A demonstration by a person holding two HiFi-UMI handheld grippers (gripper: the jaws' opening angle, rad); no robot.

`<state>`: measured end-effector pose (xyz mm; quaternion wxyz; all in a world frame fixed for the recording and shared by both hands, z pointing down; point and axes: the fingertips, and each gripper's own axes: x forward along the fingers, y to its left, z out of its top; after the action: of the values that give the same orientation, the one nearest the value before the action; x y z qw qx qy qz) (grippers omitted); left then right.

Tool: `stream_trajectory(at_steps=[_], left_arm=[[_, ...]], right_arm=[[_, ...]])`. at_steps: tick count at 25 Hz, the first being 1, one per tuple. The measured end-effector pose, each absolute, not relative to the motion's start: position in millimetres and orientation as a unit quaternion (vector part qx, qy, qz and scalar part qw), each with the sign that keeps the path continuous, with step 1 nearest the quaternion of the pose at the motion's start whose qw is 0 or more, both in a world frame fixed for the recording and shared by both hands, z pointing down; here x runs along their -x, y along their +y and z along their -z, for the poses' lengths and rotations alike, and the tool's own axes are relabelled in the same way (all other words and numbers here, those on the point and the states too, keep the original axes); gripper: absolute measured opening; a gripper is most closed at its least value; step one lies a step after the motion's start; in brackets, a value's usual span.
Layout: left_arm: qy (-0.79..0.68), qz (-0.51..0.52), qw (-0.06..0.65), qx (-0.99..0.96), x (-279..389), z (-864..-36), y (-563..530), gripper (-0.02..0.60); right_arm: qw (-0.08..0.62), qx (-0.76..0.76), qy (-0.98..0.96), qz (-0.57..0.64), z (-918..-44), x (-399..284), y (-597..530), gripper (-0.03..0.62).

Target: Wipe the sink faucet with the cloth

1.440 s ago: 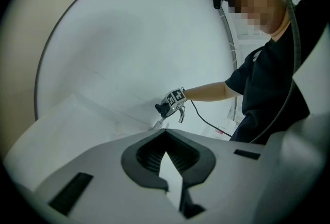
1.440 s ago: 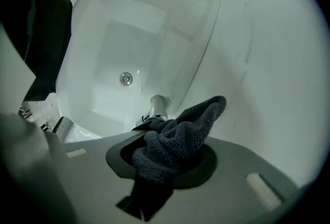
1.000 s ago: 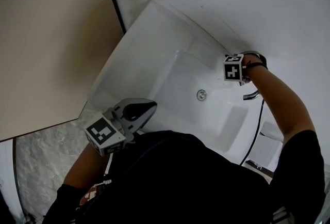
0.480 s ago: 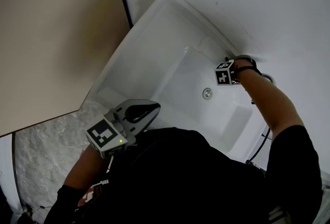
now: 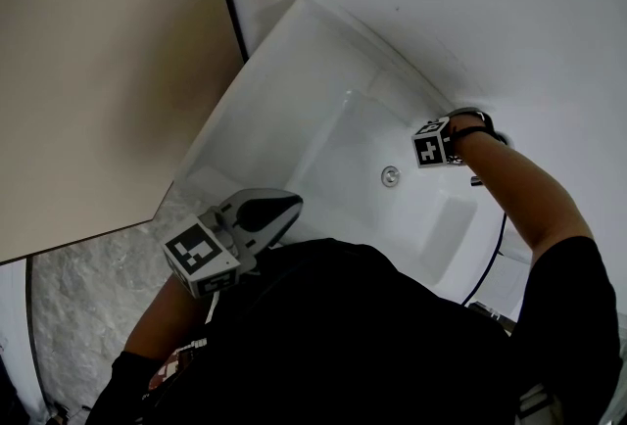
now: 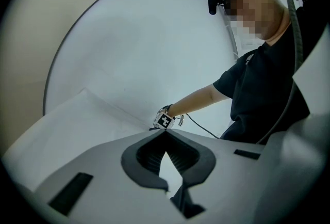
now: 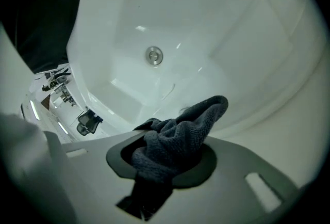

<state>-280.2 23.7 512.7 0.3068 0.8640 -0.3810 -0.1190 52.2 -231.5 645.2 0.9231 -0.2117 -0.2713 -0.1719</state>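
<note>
The dark grey cloth is bunched between the jaws of my right gripper, which is shut on it. That gripper hovers at the back rim of the white sink, close to the wall and just beyond the drain. Only a small chrome bit of the faucet shows beside my forearm; the rest is hidden. In the right gripper view the cloth hangs over the basin and the drain. My left gripper is shut and empty, held near my body at the sink's front.
A beige wall panel stands left of the sink, with a grey marbled floor below it. A white wall runs behind the sink. A black cable hangs by the sink's right side.
My right gripper has shifted slightly down toward the basin with the cloth. The faucet spout, visible a second ago, is now mostly hidden by my forearm. The left gripper has stayed put.
</note>
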Motion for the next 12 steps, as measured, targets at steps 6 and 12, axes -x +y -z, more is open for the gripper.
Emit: stream_trajectory(at_steps=[6,12], left_arm=[[-0.365,0.11,0.303,-0.874,270,-497,19,-0.008],[-0.338,0.094,0.297,-0.888,227,-468,1,-0.008]], right_arm=[[0.891,0.143,-0.396,0.169,-574,-23,-228,0.103],[0.573,-0.104,-0.809,0.083,-404,78,-207,0.106]])
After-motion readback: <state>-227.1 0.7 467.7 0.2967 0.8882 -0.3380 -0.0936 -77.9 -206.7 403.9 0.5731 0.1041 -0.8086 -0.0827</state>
